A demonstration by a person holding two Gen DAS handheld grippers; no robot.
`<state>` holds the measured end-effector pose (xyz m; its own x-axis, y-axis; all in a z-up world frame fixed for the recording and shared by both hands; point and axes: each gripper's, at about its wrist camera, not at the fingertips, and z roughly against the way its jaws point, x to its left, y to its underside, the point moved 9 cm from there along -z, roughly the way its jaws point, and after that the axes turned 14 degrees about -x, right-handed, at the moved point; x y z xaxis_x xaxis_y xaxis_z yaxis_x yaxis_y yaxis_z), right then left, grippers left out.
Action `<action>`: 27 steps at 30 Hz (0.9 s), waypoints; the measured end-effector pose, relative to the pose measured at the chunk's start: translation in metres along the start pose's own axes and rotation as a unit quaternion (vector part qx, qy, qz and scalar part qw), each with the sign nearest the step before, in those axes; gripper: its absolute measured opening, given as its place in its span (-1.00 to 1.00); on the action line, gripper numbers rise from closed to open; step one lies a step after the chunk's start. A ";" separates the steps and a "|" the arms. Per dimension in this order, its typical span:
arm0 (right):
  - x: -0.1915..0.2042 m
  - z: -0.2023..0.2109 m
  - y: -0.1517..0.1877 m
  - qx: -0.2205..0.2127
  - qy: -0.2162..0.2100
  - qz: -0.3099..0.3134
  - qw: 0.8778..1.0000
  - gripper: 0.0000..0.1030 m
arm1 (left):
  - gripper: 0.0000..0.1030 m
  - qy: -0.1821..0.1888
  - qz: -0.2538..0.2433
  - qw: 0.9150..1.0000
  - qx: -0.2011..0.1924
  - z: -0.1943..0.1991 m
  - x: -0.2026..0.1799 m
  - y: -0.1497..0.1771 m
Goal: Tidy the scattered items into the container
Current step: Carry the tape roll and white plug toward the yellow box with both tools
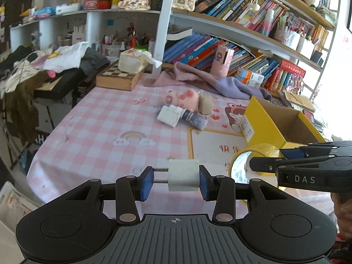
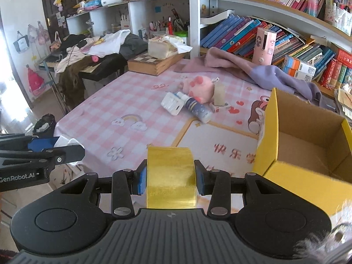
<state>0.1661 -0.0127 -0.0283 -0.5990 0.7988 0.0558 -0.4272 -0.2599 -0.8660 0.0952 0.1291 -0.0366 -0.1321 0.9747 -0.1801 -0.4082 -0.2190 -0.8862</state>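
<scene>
A white plug adapter, its two prongs pointing left, sits low in the frame's centre, and a roll of yellow tape stands on edge at lower centre. The open yellow cardboard box stands at right. Mid-frame lie a pink plush, a white charger, a dark-patterned tube and a beige block.

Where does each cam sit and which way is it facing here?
Left wrist: behind the left tool, shut on a white plug, angled down over the pink table toward the bookshelf; the right tool enters from the right.
Right wrist: behind the right tool, shut on a yellow tape roll, same heading; the left tool enters from the left.
Shared: yellow box, pink plush.
</scene>
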 end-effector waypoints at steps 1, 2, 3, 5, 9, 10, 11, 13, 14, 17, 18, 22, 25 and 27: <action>0.004 0.005 0.003 0.000 -0.001 0.001 1.000 -0.24 | -0.20 -0.001 0.003 1.000 0.001 0.005 0.001 0.003; 0.008 0.010 0.006 -0.001 -0.002 0.001 1.000 -0.24 | -0.20 -0.001 0.006 1.000 0.002 0.011 0.002 0.006; 0.012 0.015 0.009 -0.001 -0.003 0.002 1.000 -0.24 | -0.20 -0.001 0.009 1.000 0.003 0.017 0.003 0.008; 0.018 0.024 0.014 -0.002 -0.003 0.001 1.000 -0.24 | -0.21 0.000 0.010 1.000 0.001 0.027 0.002 0.012; 0.024 0.042 0.022 -0.006 0.002 -0.003 1.000 -0.24 | -0.20 0.008 0.008 1.000 -0.003 0.042 -0.002 0.018; 0.024 0.046 0.024 -0.008 0.005 -0.004 1.000 -0.24 | -0.20 0.011 0.006 1.000 -0.003 0.044 -0.005 0.019; 0.024 0.050 0.026 -0.009 0.008 -0.005 1.000 -0.24 | -0.20 0.015 0.005 1.000 -0.004 0.046 -0.007 0.021; 0.023 0.059 0.032 -0.010 0.015 -0.007 1.000 -0.24 | -0.21 0.027 0.005 1.000 -0.002 0.049 -0.014 0.025; 0.021 0.064 0.035 -0.011 0.020 -0.010 1.000 -0.24 | -0.21 0.033 0.003 0.999 0.000 0.049 -0.017 0.026; 0.012 0.078 0.041 -0.014 0.041 -0.027 0.999 -0.24 | -0.20 0.054 -0.013 0.998 0.002 0.053 -0.031 0.029; 0.009 0.081 0.042 -0.015 0.048 -0.033 0.998 -0.24 | -0.20 0.060 -0.016 0.998 0.003 0.054 -0.035 0.030; 0.000 0.096 0.049 -0.016 0.068 -0.043 0.997 -0.24 | -0.20 0.081 -0.019 0.997 0.007 0.054 -0.046 0.033; -0.007 0.106 0.053 -0.017 0.083 -0.047 0.995 -0.24 | -0.20 0.100 -0.023 0.995 0.011 0.054 -0.057 0.037; -0.014 0.113 0.056 -0.018 0.096 -0.052 0.994 -0.24 | -0.20 0.112 -0.026 0.993 0.011 0.055 -0.065 0.038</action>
<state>0.0740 -0.0993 -0.0214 -0.4109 0.9101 0.0534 -0.4536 -0.1533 -0.8779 0.0390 0.0546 -0.0352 0.0929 0.9697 -0.2261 -0.4290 -0.1659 -0.8879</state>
